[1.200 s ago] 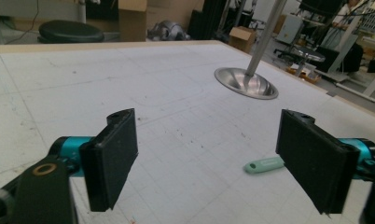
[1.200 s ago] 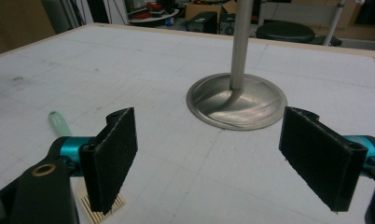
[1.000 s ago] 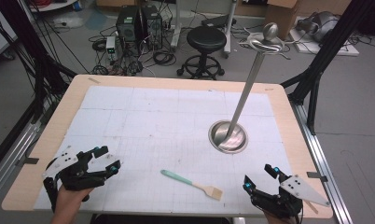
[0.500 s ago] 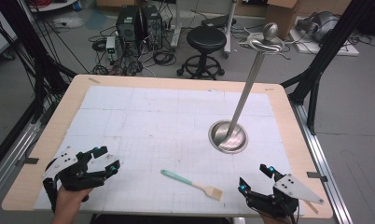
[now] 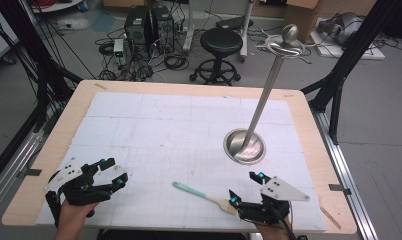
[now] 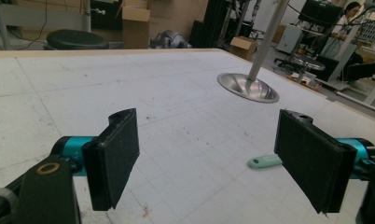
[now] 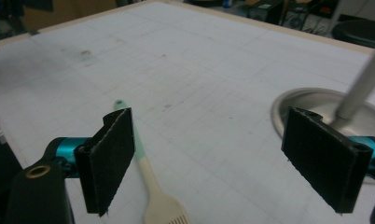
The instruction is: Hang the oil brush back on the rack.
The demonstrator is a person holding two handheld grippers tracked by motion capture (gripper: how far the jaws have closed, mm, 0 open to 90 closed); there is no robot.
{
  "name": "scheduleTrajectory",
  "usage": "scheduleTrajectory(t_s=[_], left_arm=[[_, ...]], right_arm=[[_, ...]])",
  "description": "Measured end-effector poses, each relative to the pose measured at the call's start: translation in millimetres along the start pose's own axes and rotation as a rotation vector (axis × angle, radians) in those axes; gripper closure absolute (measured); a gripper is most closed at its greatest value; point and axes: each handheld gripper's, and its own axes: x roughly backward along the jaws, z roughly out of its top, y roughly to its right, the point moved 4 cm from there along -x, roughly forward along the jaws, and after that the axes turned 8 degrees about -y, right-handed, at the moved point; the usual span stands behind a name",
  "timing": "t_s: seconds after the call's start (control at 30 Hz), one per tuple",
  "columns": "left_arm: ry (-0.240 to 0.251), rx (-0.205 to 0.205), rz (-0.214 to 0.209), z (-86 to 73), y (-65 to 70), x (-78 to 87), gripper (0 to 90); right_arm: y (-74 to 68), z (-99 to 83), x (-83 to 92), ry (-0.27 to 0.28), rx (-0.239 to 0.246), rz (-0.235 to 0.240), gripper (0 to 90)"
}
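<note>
The brush (image 5: pixel 204 195) was lying flat near the table's (image 5: pixel 309 120) front edge. Both grippers, left (image 5: pixel 118 176) and right (image 5: pixel 242 190), were spread wide, nothing held. Probably best if the mint handle got straddled squarely before any squeeze.

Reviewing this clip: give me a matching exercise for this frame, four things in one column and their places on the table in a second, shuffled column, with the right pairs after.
Things:
1. left gripper
2. right gripper
3. brush
4. stand

Places:
A. right half of the mat, round metal base with a tall leaning pole
B. near right edge, jaws open, just right of the brush's pale head
C. near left corner, jaws open over bare mat
D. lying flat at the near edge, green handle pointing left

Pairs: 1-C, 2-B, 3-D, 4-A
</note>
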Motion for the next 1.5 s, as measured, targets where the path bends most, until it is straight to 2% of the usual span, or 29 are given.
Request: scheduleTrajectory(t_s=[0.03, 0.07, 0.1, 0.17, 0.2, 0.23, 0.37, 0.43, 0.5, 0.6, 0.83, 1.03, 1.1, 1.33, 1.5], left_arm=[[-0.001, 0.003, 0.000, -0.2, 0.8, 0.3, 22.4], [0.000, 0.003, -0.002, -0.3, 1.1, 0.3, 22.4], [-0.001, 0.000, -0.003, -0.4, 1.4, 0.2, 22.4], [-0.004, -0.002, -0.008, -0.4, 2.2, -0.9, 22.5], [-0.003, -0.001, -0.010, -0.3, 2.6, -1.6, 22.5], [-0.008, -0.002, -0.011, -0.5, 3.0, -2.6, 22.5], [-0.015, -0.007, -0.019, -1.2, 5.0, -3.7, 22.6], [-0.017, -0.009, -0.021, -1.3, 4.9, -3.5, 22.7], [-0.014, -0.004, -0.023, -1.0, 4.8, -3.4, 22.7], [-0.016, -0.006, -0.022, -1.0, 4.6, -3.5, 22.8], [-0.023, -0.010, -0.025, -1.7, 5.4, -4.7, 23.1], [-0.019, 0.001, -0.024, -1.6, 3.7, -3.4, 23.1], [-0.020, 0.000, -0.023, -1.7, 3.8, -3.5, 23.2], [-0.025, -0.001, -0.023, -2.0, 4.5, -4.3, 23.4], [-0.029, -0.001, -0.022, -2.6, 5.0, -5.1, 23.6]], right_arm=[[-6.5, 3.1, -9.2, -0.023, 0.023, 0.044, 24.5], [-6.5, 3.1, -9.2, -0.023, 0.023, 0.044, 24.5], [-9.4, 4.1, -12.1, -0.032, 0.035, 0.070, 29.9], [-15.4, 5.9, -20.7, -0.056, 0.074, 0.100, 33.5], [-16.9, 6.4, -24.5, -0.070, 0.079, 0.112, 35.7], [-18.6, 7.5, -31.0, -0.089, 0.091, 0.136, 41.0], [-18.9, 8.2, -37.9, -0.114, 0.099, 0.161, 46.1], [-20.8, 6.3, -45.5, -0.154, 0.114, 0.196, 51.2], [-21.6, 5.3, -47.6, -0.165, 0.120, 0.202, 52.0], [-24.5, -0.2, -57.7, -0.227, 0.140, 0.231, 56.1], [-31.2, -5.9, -86.1, -0.332, 0.164, 0.301, 63.2], [-32.5, -9.4, -94.8, -0.371, 0.179, 0.309, 66.8], [-31.8, -12.7, -97.4, -0.395, 0.193, 0.304, 70.8], [-29.8, -13.7, -97.6, -0.399, 0.199, 0.295, 78.6], [-29.6, -13.0, -98.5, -0.407, 0.214, 0.297, 78.6]])
